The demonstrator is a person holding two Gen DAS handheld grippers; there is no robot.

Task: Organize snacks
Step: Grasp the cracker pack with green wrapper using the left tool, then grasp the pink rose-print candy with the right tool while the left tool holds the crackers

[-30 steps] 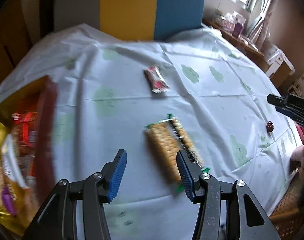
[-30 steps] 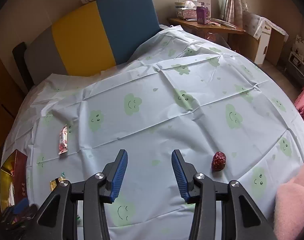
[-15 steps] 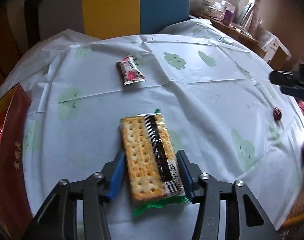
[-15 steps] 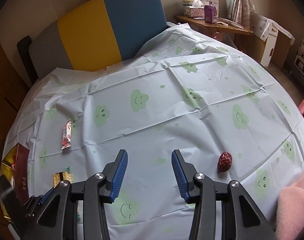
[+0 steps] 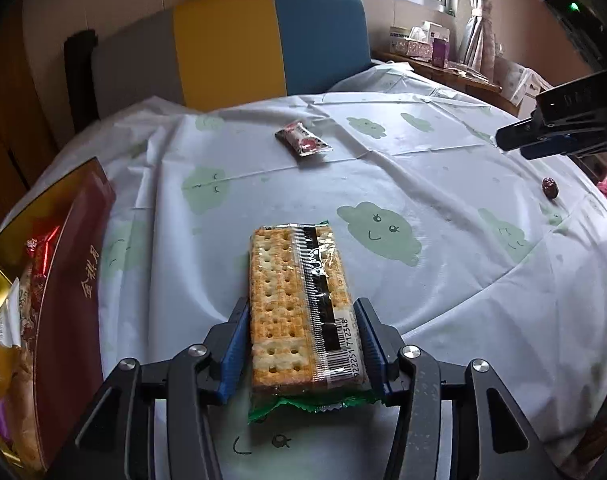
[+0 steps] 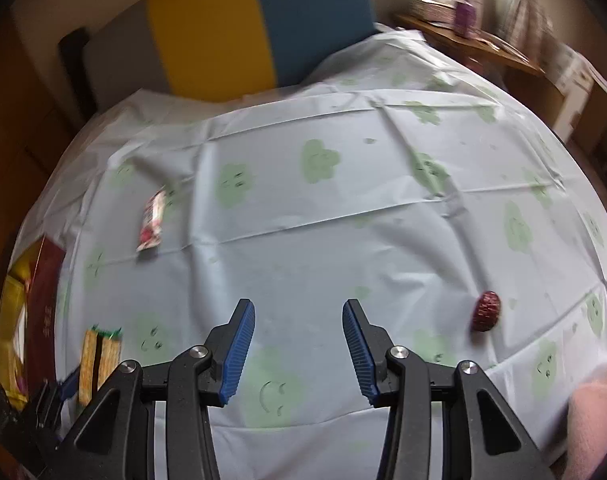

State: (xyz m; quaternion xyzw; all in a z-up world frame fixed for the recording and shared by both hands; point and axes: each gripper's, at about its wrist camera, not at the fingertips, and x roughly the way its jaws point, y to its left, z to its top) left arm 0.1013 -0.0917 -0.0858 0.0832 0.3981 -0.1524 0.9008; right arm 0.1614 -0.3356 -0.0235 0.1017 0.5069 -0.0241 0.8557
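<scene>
My left gripper is shut on a cracker packet, clear wrap with a green end and a barcode, gripped at its near end just above the cloth. The packet also shows in the right wrist view at the far left. A small red-and-white snack sachet lies further back on the cloth; the right wrist view shows it too. A red date lies right of my right gripper, which is open and empty above the cloth. The date also shows in the left wrist view.
A dark red and gold box holding several wrapped snacks stands at the table's left edge. The round table has a pale cloud-print cloth. A yellow, blue and grey chair back stands behind it. The right gripper enters the left view at right.
My left gripper has moved onto the cracker packet and closed on its sides. My right gripper stays open and has swung a little, blurring its view.
</scene>
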